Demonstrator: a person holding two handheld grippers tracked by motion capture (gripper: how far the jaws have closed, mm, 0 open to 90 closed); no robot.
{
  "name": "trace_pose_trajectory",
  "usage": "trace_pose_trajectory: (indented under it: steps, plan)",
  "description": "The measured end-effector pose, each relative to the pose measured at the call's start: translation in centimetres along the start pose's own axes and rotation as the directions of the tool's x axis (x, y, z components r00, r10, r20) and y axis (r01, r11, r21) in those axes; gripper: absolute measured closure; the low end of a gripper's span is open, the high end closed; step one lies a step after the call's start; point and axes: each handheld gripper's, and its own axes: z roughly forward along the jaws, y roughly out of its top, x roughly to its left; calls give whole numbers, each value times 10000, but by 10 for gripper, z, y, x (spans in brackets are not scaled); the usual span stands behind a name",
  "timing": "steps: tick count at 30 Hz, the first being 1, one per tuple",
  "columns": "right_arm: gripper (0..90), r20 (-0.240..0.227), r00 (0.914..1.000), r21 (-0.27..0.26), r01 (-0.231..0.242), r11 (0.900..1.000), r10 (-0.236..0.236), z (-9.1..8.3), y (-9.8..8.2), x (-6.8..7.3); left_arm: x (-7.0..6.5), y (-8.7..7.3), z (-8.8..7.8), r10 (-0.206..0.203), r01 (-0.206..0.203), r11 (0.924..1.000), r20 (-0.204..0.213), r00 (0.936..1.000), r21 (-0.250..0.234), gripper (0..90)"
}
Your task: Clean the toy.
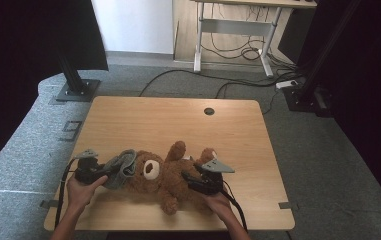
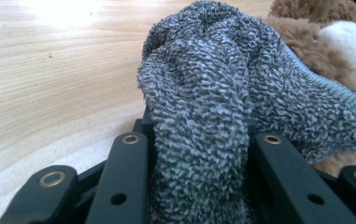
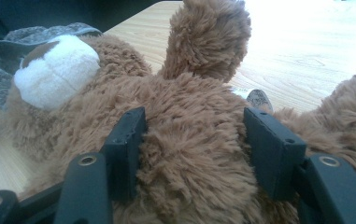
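The left gripper [image 2: 199, 154] pinches a grey knitted hat [image 2: 222, 93] pulled over the head of a brown teddy bear [image 1: 165, 175]; the right gripper [image 3: 194, 135] clamps the bear's furry body. The bear lies on a wooden table [image 1: 143, 120], above grey carpet [image 1: 328, 150] strewn with cables [image 1: 238, 52]. Fabric hides the left jaws' pads.

Fuzzy plush bear [image 1: 165, 177], nubby grey knit hat [image 2: 213, 107], smooth wooden table [image 1: 143, 120].

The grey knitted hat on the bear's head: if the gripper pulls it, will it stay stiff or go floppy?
Probably floppy: the grey knitted hat bunches in folds between the left gripper jaws. Its looped knit looks grippy, so slipping seems unlikely. It may drag on the teddy bear plush.
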Motion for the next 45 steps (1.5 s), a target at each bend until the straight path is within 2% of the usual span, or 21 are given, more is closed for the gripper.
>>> trace_pose_trajectory:
  steps: [5, 10, 17, 21, 38, 45]
  plan:
    - [413, -13, 10000, -11, -59, 10000, 59, 1, 0, -1, 4, 5, 1, -151, 153, 9996, 90, 9998, -247, 676]
    - [412, -14, 10000, -15, -43, 10000, 43, 0, 0, -1, 9, 13, -1, -282, 279, 9980, -54, 9996, -569, 676]
    - [412, -17, 10000, -7, -29, 10000, 29, 1, 0, -1, 14, 18, 16, -296, 298, 9993, 73, 9995, -247, 676]
    - [412, -11, 10000, -17, -57, 10000, 57, 0, 0, -1, 12, 16, 19, -136, 138, 9999, 295, 9995, -76, 677]
    - [415, 345, 9994, -24, 5, 10000, -4, 2, -1, 2, 2, -8, 3, 153, -173, 9995, 750, 9971, 259, 679]
    - [415, 365, 9993, -23, 12, 10000, -11, 2, -1, 2, 0, -17, 0, 95, -140, 9987, 912, 9958, 482, 678]
